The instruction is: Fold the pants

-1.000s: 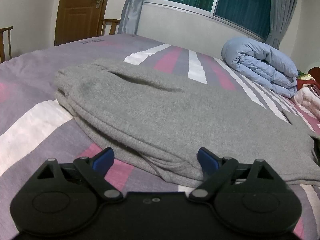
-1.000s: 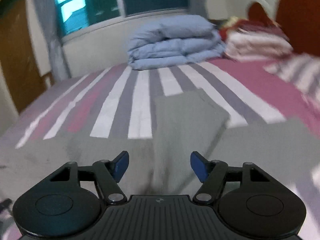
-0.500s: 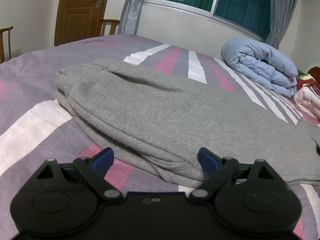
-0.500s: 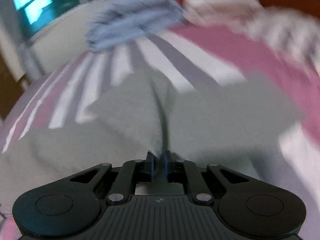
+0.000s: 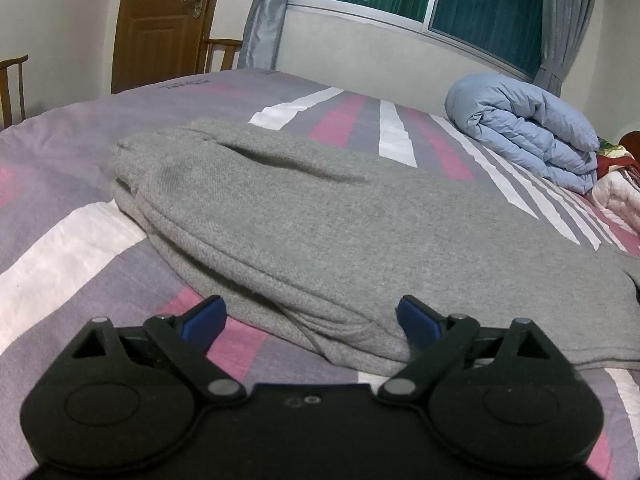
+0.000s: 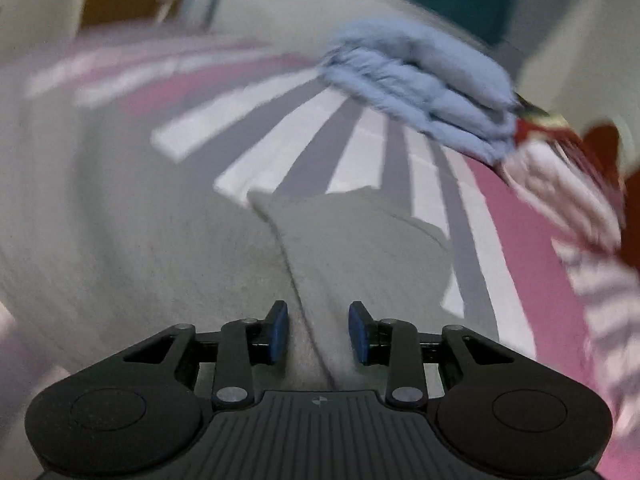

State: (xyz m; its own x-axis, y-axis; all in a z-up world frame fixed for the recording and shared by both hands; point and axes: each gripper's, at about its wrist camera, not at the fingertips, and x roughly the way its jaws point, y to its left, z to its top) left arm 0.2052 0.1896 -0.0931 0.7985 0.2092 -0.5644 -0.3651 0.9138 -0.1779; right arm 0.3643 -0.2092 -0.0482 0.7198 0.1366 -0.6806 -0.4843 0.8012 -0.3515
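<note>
Grey knit pants (image 5: pixel 304 216) lie folded lengthwise on the striped bed, waistband end at the left. My left gripper (image 5: pixel 310 320) is open and empty, its blue pads either side of the pants' near folded edge. In the right wrist view, the pants' leg end (image 6: pixel 360 248) is folded back over the grey cloth. My right gripper (image 6: pixel 319 332) is part open, its pads either side of a raised fold of the cloth without pinching it. This view is blurred.
The bed (image 5: pixel 60 256) has a purple, pink and white striped cover. A rolled light-blue duvet (image 5: pixel 524 128) lies at the far right by the window, also in the right wrist view (image 6: pixel 416 80). Pink and white bedding (image 6: pixel 560 188) lies to its right. Wooden chairs and a door stand beyond the bed.
My right gripper shut on the pants' leg end, carried it over the pants, and has now opened partway, letting the cloth go. The left gripper has not moved.
</note>
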